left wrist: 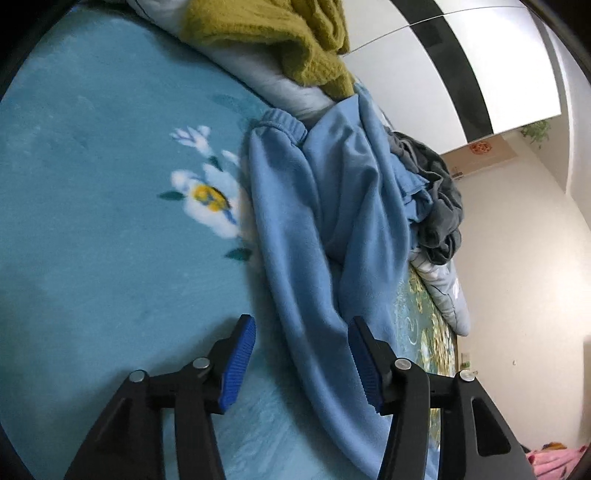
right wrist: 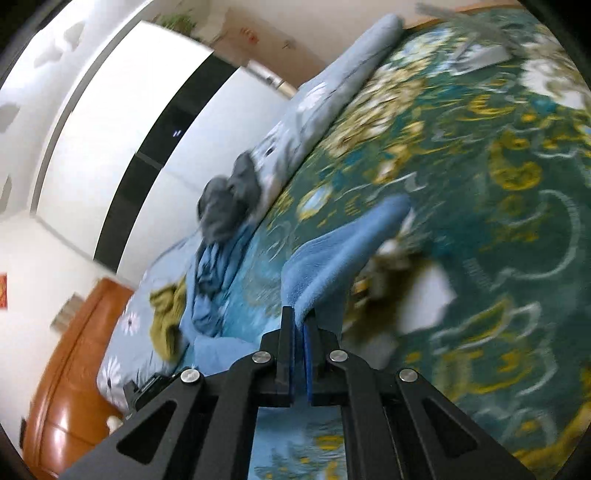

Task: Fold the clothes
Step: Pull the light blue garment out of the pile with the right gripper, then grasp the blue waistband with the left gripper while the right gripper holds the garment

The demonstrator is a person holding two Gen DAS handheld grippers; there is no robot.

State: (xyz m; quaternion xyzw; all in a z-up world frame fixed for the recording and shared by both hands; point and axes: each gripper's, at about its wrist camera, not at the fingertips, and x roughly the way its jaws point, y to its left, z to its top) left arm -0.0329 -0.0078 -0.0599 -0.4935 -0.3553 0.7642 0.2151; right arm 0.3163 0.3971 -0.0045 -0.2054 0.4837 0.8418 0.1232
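A light blue fleece garment (left wrist: 314,229) with an elastic cuff lies stretched over the teal flowered bed cover (left wrist: 92,221). My left gripper (left wrist: 301,354) is open just above it, one blue pad on each side of a fold of the cloth. In the right wrist view my right gripper (right wrist: 300,325) is shut on an edge of the same light blue fleece (right wrist: 340,251) and holds it up above the patterned bed cover (right wrist: 498,221). The right view is motion-blurred.
A pile of clothes lies along the bed's far side: a mustard knit (left wrist: 280,33), a dark grey garment (left wrist: 439,199) and a pale flowered quilt (right wrist: 314,110). A white and black wardrobe (left wrist: 461,66) stands behind. An orange wooden bedside (right wrist: 74,369) shows at the left.
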